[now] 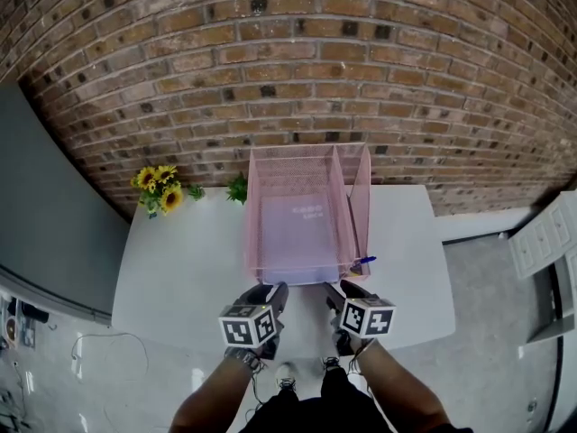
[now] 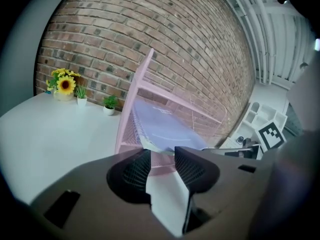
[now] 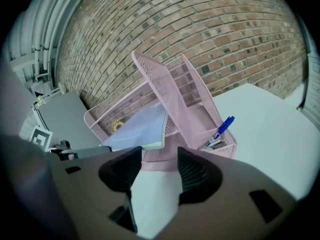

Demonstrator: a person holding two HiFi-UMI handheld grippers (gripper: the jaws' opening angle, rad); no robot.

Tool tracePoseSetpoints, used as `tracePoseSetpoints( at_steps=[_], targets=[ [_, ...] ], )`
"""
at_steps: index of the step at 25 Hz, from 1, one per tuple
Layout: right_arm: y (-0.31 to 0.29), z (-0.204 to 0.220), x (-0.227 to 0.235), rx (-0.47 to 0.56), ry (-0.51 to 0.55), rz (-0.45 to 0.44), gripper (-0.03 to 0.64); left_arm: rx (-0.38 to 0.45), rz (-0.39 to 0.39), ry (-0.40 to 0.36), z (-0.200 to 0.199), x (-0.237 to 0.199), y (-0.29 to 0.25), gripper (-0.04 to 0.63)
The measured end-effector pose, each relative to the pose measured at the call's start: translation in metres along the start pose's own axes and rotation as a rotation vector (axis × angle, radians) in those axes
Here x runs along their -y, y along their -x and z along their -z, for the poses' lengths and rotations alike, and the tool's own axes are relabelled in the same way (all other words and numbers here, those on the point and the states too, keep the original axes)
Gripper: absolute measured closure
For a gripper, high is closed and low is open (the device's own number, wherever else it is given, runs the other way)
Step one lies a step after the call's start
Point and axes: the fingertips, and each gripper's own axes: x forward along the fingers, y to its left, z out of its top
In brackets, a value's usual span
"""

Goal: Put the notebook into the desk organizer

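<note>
A pale lavender notebook (image 1: 293, 228) lies flat in the wide tray of the pink mesh desk organizer (image 1: 297, 152) at the back of the white table (image 1: 180, 260). In the gripper views the notebook (image 2: 160, 126) (image 3: 137, 126) reaches the tray's front rim, its near edge jutting a little past it. My left gripper (image 1: 275, 289) (image 2: 161, 156) hovers just short of the tray's front left, open, with nothing between its pads. My right gripper (image 1: 338, 289) (image 3: 159, 156) hangs at the front right, also open and holding nothing.
A blue pen (image 1: 365, 261) (image 3: 222, 128) stands in the organizer's small front right cup. Sunflowers (image 1: 158, 186) and a little green plant (image 1: 237, 188) sit at the table's back left against the brick wall. A white cabinet (image 1: 541, 237) stands on the right.
</note>
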Motion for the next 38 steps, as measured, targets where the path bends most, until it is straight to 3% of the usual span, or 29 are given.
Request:
tracePoseSetpoints(
  at_steps=[16, 29, 35, 38],
  targets=[
    [-0.007, -0.006, 0.003, 0.006, -0.016, 0.064, 0.344, -0.027, -0.069, 0.017, -0.004, -0.008, -0.005, 0.443],
    [0.003, 0.004, 0.001, -0.003, 0.033, 0.047, 0.339, -0.004, -0.072, -0.013, 0.006, -0.018, 0.02, 0.443],
    [0.016, 0.001, -0.015, 0.039, 0.081, 0.032, 0.419, 0.031, -0.038, -0.132, -0.001, -0.009, 0.046, 0.446],
    [0.027, -0.004, -0.03, 0.086, 0.131, 0.021, 0.515, 0.063, -0.005, -0.191, -0.008, 0.001, 0.057, 0.476]
  ],
)
